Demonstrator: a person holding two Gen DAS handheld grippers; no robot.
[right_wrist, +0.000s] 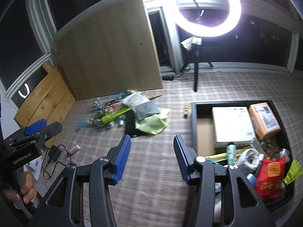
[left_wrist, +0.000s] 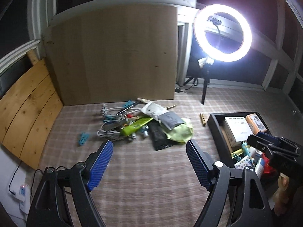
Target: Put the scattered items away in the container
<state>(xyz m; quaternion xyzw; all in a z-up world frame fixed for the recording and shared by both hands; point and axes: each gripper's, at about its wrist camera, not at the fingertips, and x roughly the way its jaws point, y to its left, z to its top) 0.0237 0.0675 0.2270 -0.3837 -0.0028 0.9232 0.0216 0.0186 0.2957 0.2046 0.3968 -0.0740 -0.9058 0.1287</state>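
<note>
A pile of scattered items (left_wrist: 140, 124) lies on the checked carpet: cables, blue clips, a green tube (left_wrist: 135, 125), a grey pouch (left_wrist: 170, 120), a yellow-green cloth (left_wrist: 180, 132), a black flat box (left_wrist: 158, 138). The pile also shows in the right wrist view (right_wrist: 132, 113). A black container (left_wrist: 215, 130) at the right holds boxes and small items; in the right wrist view its rim (right_wrist: 193, 121) is close. My left gripper (left_wrist: 149, 151) is open and empty, short of the pile. My right gripper (right_wrist: 152, 143) is open and empty, left of the container.
A ring light on a tripod (left_wrist: 223, 32) stands behind. A cardboard sheet (left_wrist: 117, 56) and wood boards (left_wrist: 28, 102) lean at the back left. A wooden clothespin (left_wrist: 202, 119) lies by the container. A blue clip (left_wrist: 83, 138) lies apart. A charger with cable (right_wrist: 54, 155) lies at the left.
</note>
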